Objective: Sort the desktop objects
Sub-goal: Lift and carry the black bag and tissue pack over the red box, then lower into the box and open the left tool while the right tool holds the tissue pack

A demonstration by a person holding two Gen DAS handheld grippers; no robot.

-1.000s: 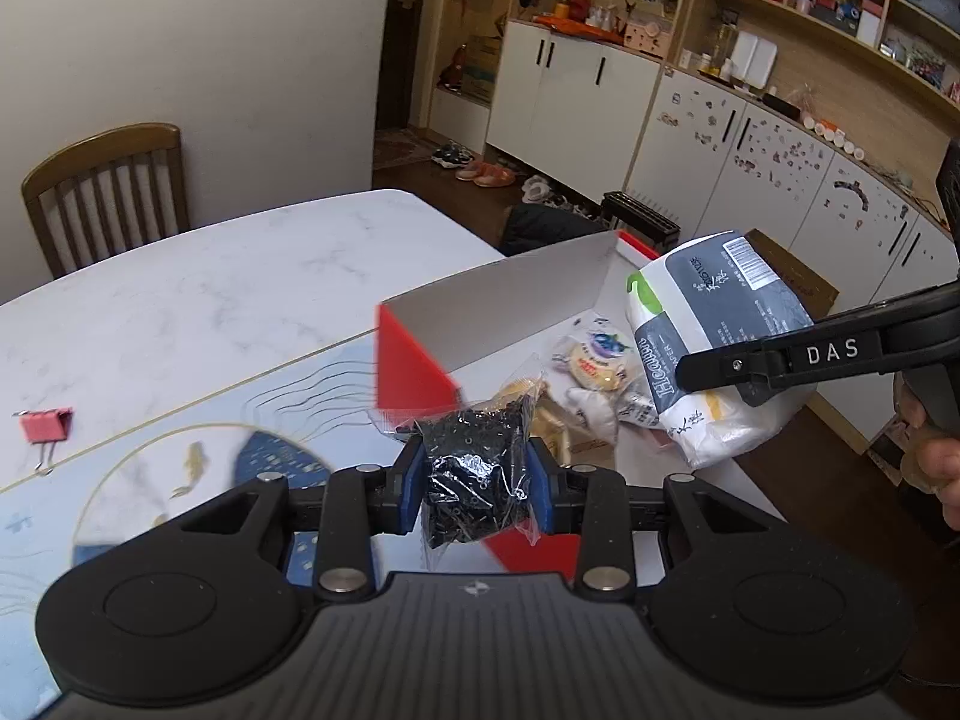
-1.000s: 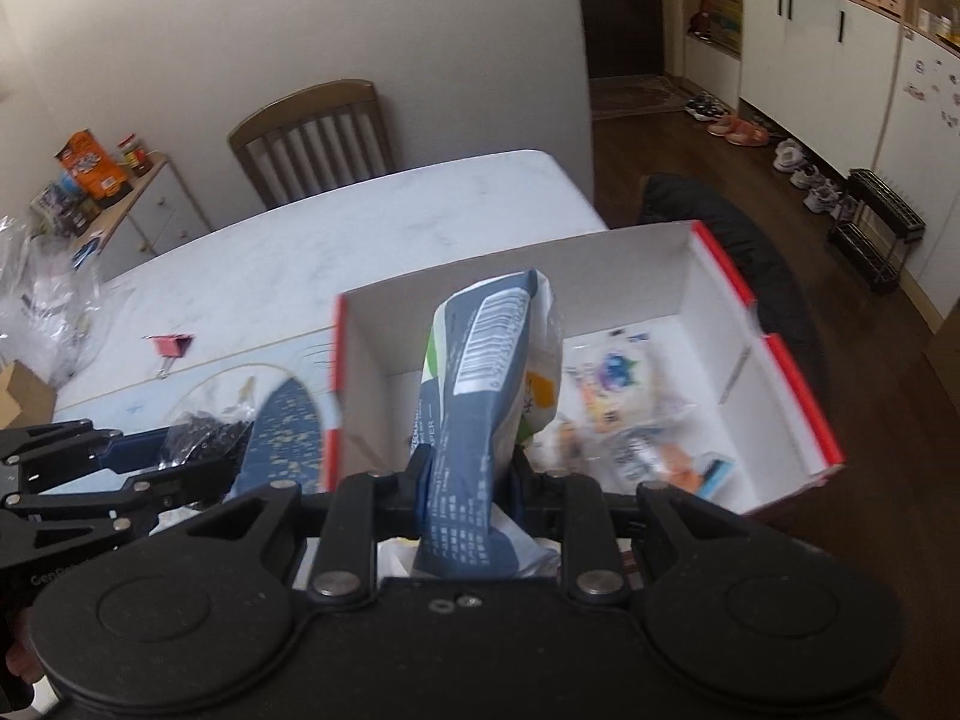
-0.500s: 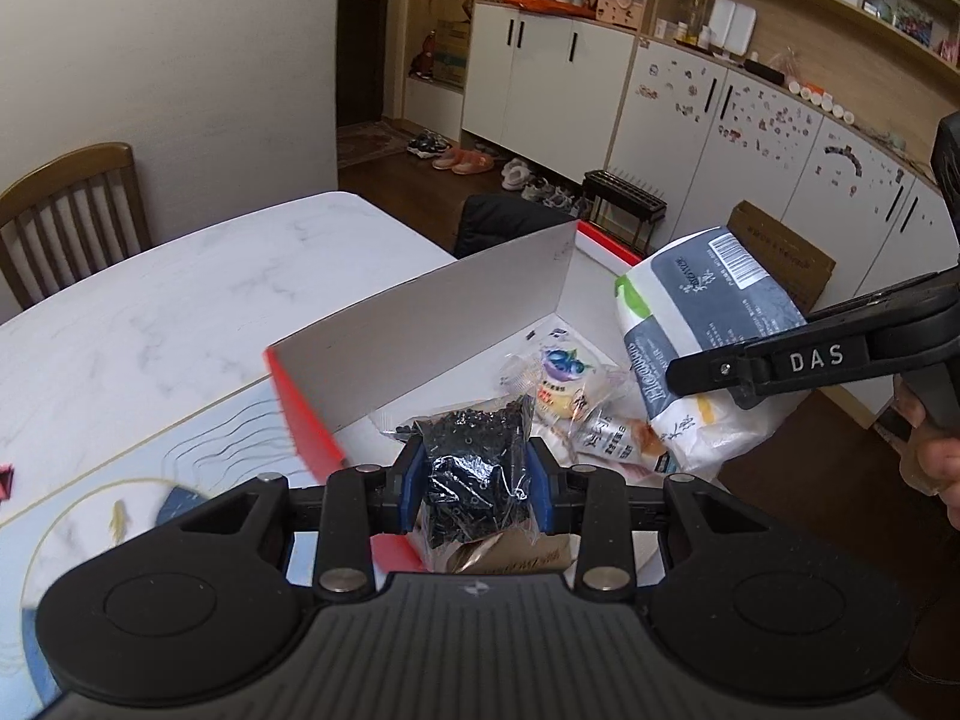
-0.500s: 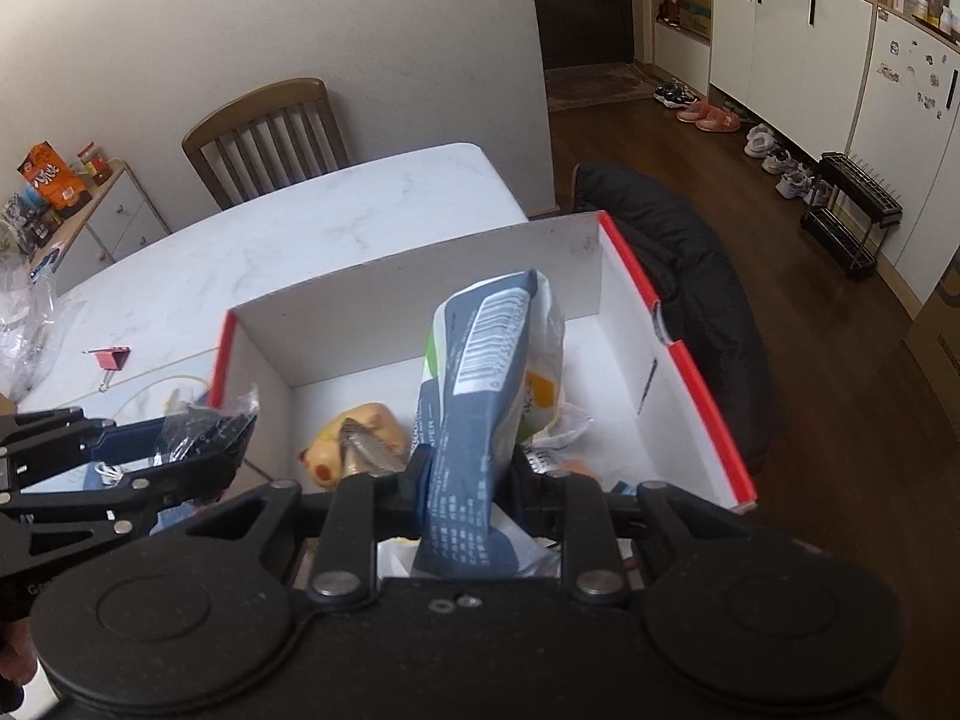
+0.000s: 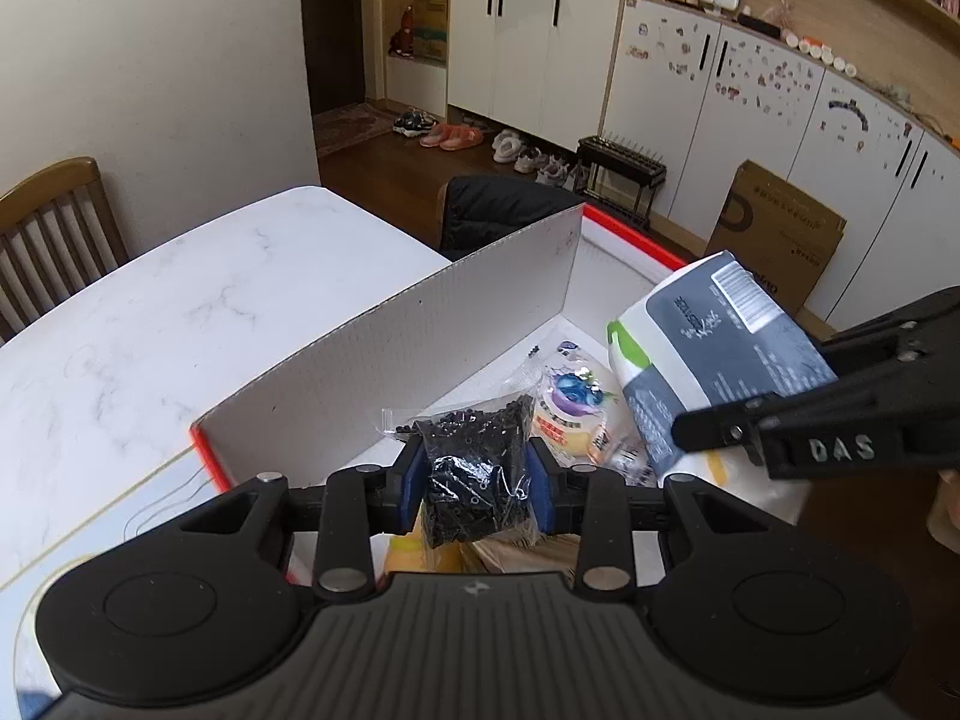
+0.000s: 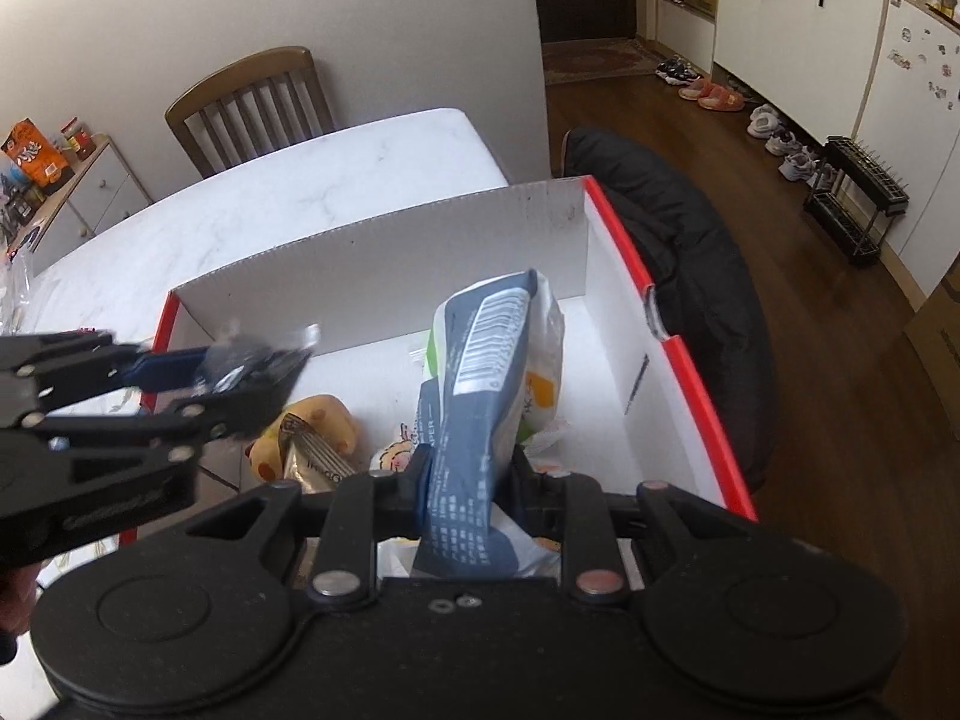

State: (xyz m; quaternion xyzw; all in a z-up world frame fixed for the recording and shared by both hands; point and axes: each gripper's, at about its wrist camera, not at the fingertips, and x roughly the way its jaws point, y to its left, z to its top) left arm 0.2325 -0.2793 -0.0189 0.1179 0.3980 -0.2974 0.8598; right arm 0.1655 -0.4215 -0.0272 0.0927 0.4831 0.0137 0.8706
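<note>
Left wrist view, snack packets (image 5: 576,414) half hidden

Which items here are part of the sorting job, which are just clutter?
Job: bag of black beads in left gripper; tissue pack in right gripper; red-edged box; snack packets inside.
Background: chair, black jacket, shoes, cardboard carton.
</note>
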